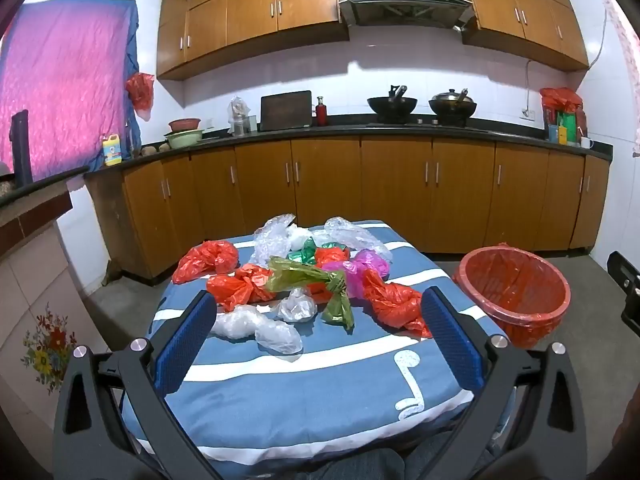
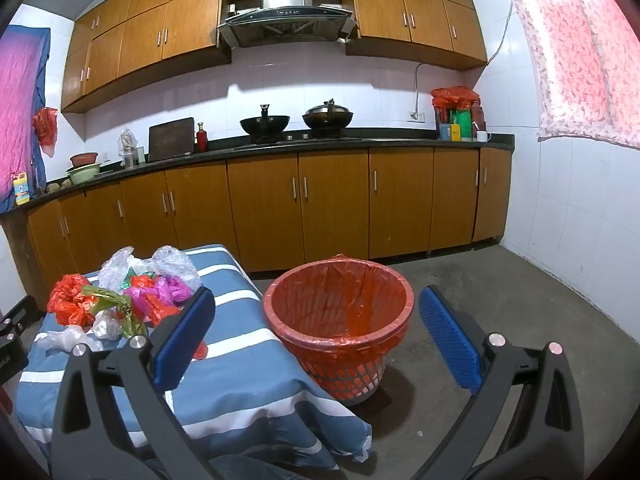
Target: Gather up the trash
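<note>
Left wrist view: my left hand-held gripper (image 1: 318,330) stands spread as wide as it goes, blue pads apart, nothing between them, tipped a little downward. Ahead of it, a small table under a blue-and-white striped cloth (image 1: 304,400). On the cloth, a heap of crumpled plastic bags (image 1: 296,276): several red ones, an olive-green one (image 1: 308,280) near the middle, a pink one (image 1: 362,266) toward the right, clear ones at the far edge and a clear one (image 1: 256,326) lying nearest me. None touches the pads. To the right of the table, on the floor, a red-lined basket (image 1: 516,292). Behind, a dark counter (image 1: 360,130) with two woks and wooden cabinets.

Right wrist view: my right hand-held gripper (image 2: 316,330) is likewise fully parted and holds nothing. Between its pads, farther off, the red-lined basket (image 2: 340,316) stands on the grey floor (image 2: 500,280), just beside the table's corner; I see nothing in it but its liner. The bag heap (image 2: 128,296) lies to the left on the striped cloth (image 2: 248,392), beyond the left pad. The same counter (image 2: 320,144) runs along the back wall.
</note>
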Demonstrator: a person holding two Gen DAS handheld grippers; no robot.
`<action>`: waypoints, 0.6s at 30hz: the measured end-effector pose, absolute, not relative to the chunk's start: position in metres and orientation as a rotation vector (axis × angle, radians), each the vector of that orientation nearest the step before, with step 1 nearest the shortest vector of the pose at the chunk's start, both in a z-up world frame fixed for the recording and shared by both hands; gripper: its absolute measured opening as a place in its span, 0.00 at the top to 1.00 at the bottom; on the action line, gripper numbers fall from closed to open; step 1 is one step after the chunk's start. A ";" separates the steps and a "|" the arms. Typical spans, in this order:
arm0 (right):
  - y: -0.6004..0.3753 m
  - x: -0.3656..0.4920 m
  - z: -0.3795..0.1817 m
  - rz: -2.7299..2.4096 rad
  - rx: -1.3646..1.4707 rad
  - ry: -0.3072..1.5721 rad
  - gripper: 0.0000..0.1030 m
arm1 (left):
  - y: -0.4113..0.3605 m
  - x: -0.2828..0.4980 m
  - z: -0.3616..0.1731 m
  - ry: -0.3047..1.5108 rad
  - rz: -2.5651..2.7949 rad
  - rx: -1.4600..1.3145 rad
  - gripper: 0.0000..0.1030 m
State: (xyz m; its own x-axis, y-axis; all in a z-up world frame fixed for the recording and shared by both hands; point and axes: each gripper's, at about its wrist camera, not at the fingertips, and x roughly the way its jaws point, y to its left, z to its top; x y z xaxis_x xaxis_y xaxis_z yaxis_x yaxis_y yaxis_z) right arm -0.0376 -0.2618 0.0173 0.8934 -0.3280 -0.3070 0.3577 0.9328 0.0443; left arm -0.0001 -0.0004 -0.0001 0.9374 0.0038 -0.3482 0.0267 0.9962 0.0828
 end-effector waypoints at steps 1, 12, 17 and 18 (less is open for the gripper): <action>-0.262 -0.038 0.017 -0.356 0.101 0.300 0.04 | 0.000 0.000 0.000 0.355 -0.012 0.085 0.02; -0.263 -0.038 0.017 -0.356 0.103 0.302 0.04 | -0.001 -0.001 0.000 0.358 -0.016 0.080 0.02; -0.263 -0.039 0.017 -0.357 0.105 0.302 0.04 | 0.000 0.000 0.000 0.360 -0.014 0.077 0.02; -0.263 -0.039 0.017 -0.356 0.106 0.302 0.04 | 0.000 0.000 0.000 0.360 -0.014 0.078 0.02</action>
State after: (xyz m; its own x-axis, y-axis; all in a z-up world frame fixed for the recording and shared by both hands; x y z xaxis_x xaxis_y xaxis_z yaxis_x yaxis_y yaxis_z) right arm -0.0386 -0.2627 0.0172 0.8929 -0.3272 -0.3091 0.3586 0.9322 0.0489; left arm 0.0000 0.0000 0.0000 0.9357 -0.0003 -0.3528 0.0279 0.9969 0.0732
